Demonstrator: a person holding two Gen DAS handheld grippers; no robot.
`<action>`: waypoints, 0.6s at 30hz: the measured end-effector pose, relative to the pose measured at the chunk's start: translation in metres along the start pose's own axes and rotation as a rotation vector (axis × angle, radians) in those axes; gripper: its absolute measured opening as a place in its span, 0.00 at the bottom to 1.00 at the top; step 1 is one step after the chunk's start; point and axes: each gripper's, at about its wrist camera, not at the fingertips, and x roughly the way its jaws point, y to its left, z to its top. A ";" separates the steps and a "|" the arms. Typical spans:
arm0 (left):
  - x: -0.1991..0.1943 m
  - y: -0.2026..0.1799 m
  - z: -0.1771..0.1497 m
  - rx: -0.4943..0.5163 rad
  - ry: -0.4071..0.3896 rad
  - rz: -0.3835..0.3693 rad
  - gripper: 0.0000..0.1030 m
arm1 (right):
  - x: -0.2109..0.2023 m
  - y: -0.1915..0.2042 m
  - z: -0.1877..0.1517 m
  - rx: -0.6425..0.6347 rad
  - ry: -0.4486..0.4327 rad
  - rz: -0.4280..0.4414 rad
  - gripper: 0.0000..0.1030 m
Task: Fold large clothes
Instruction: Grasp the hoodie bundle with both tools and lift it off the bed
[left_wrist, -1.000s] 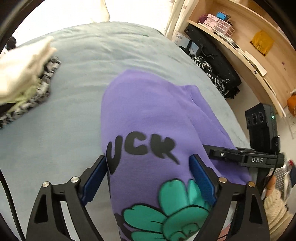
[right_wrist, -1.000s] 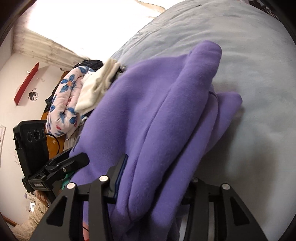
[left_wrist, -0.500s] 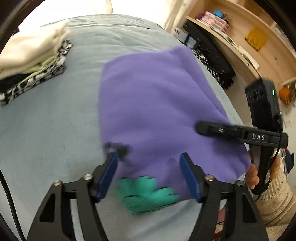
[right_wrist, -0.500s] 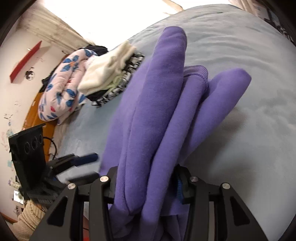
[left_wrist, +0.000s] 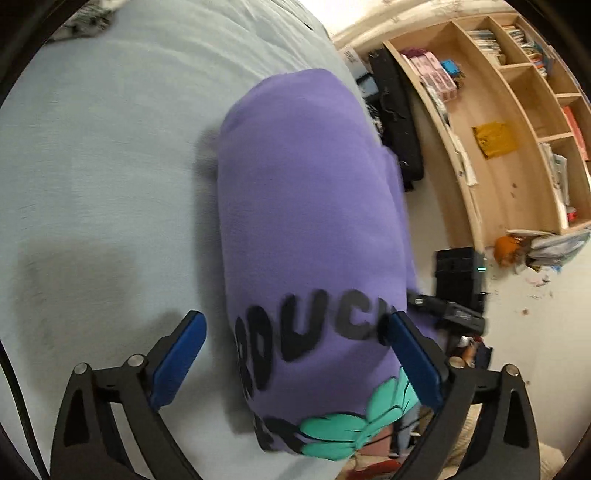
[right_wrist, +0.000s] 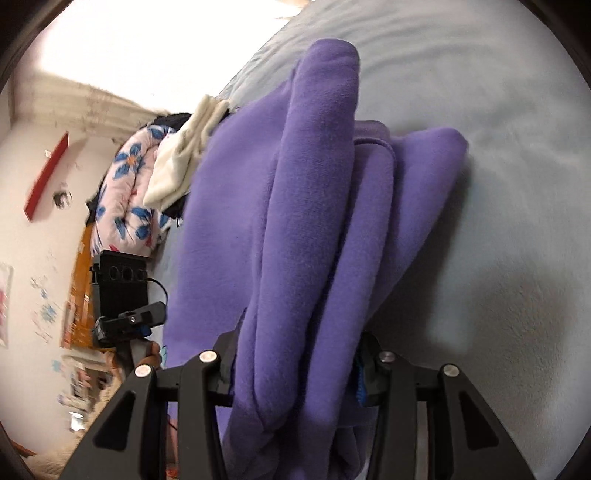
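Since half a sec ago the left tongs (left_wrist: 293, 354) have just been opening: blue pads that sat close on either side of the purple sweatshirt (left_wrist: 310, 206) now stand wide, w/ the garment between them but not squeezed; left pad clear of the cloth over bare sheet, right pad just at the cloth's edge, can't tell if it touches. The sweatshirt also reads differently vs. then: black lettering and teal flower print (left_wrist: 354, 424) are on top near the tongs again, whereas a moment back mostly plain purple showed. It lies folded into a long bundle on the bed (left_wrist: 92, 166), running from the near edge of the bed away toward the far side, close along the bed's right edge, w/ wooden shelves (left_wrist: 517, 122) beyond. Right tongs (right_wrist: 295, 369) are part-closed and clamped on a thick stack of purple folds; cloth fills the gap btwn the jaws, several layers bulging up and forward over the pale sheet. In the right wrist view the bundle's far end rests on the bed; behind it, toward the bed's far left corner, a cream garment (right_wrist: 181, 162) sits on a floral quilt (right_wrist: 129, 192). The other gripper shows at left in that view, held by a hand (right_wrist: 147, 356) in a knit sleeve.
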 end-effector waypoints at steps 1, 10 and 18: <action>0.005 0.000 0.003 0.006 0.014 -0.014 0.99 | 0.000 -0.009 -0.001 0.019 0.001 0.025 0.42; 0.050 -0.004 0.031 0.036 0.153 -0.088 1.00 | 0.005 -0.042 -0.008 0.079 -0.003 0.100 0.42; 0.064 -0.020 0.036 0.052 0.113 -0.022 0.99 | 0.001 -0.018 -0.002 -0.008 0.001 0.022 0.40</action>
